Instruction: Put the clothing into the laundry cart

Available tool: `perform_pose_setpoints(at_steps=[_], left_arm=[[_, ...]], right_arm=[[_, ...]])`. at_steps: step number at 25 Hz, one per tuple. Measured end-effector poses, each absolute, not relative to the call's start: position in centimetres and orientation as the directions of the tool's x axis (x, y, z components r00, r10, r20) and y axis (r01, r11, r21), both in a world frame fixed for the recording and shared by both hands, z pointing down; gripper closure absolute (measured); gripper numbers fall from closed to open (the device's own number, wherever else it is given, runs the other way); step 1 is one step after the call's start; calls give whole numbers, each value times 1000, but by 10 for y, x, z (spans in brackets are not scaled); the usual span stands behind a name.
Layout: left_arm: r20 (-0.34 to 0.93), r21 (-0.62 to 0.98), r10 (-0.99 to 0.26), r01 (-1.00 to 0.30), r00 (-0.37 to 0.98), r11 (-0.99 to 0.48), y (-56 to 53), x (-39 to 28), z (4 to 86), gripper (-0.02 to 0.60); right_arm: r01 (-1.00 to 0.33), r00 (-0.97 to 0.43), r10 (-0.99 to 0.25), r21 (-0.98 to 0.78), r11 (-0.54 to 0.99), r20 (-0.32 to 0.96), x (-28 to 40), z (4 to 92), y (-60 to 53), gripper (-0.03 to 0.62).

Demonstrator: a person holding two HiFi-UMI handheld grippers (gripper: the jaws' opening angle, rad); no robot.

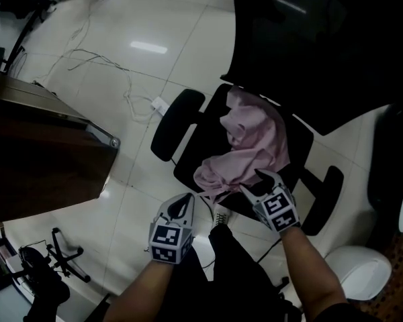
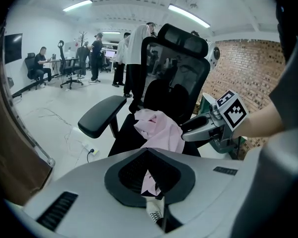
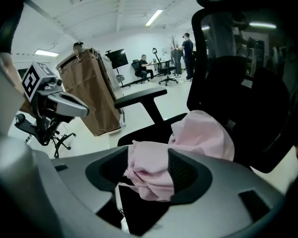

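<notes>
A pink garment (image 1: pixel 252 139) lies crumpled on the seat of a black office chair (image 1: pixel 176 123). My right gripper (image 1: pixel 258 182) is at the garment's near edge. In the right gripper view (image 3: pixel 149 157) its jaws stand apart with a fold of the pink cloth (image 3: pixel 149 175) between them. My left gripper (image 1: pixel 187 200) hovers off the seat's front left, shut with nothing in it, and its tips meet in the left gripper view (image 2: pixel 147 152). The brown laundry cart (image 1: pixel 40 146) stands to the left, also seen past the chair (image 3: pixel 92 90).
White cables and a power strip (image 1: pixel 158 104) trail over the tiled floor beyond the chair. A black wheeled base (image 1: pixel 54 260) sits at the lower left. Several people (image 2: pixel 134 58) stand in the background. A white rounded object (image 1: pixel 359 270) is at the lower right.
</notes>
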State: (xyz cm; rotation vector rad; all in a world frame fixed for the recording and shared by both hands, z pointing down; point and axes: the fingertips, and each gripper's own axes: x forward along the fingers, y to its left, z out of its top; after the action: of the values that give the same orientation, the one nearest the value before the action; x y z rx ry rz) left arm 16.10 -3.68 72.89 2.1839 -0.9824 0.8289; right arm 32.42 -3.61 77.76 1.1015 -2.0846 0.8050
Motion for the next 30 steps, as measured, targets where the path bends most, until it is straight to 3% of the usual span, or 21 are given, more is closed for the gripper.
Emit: perform_pose_setpoints(at_steps=[5, 11, 24, 30], left_arm=[[755, 268, -401, -803, 518, -532, -42, 159, 753, 583], [763, 260, -396, -804, 510, -534, -52, 160, 772, 583], [784, 264, -398, -835, 477, -483, -54, 148, 809, 583], [790, 268, -395, -843, 469, -466, -51, 144, 819, 583]], right_arm=[[-845, -429, -425, -188, 500, 797, 316, 805, -42, 255], [-735, -392, -363, -50, 676, 845, 297, 841, -48, 180], [-617, -370, -239, -46, 786, 898, 272, 906, -39, 174], [-586, -336, -180, -55, 809, 925, 269, 937, -38, 140]])
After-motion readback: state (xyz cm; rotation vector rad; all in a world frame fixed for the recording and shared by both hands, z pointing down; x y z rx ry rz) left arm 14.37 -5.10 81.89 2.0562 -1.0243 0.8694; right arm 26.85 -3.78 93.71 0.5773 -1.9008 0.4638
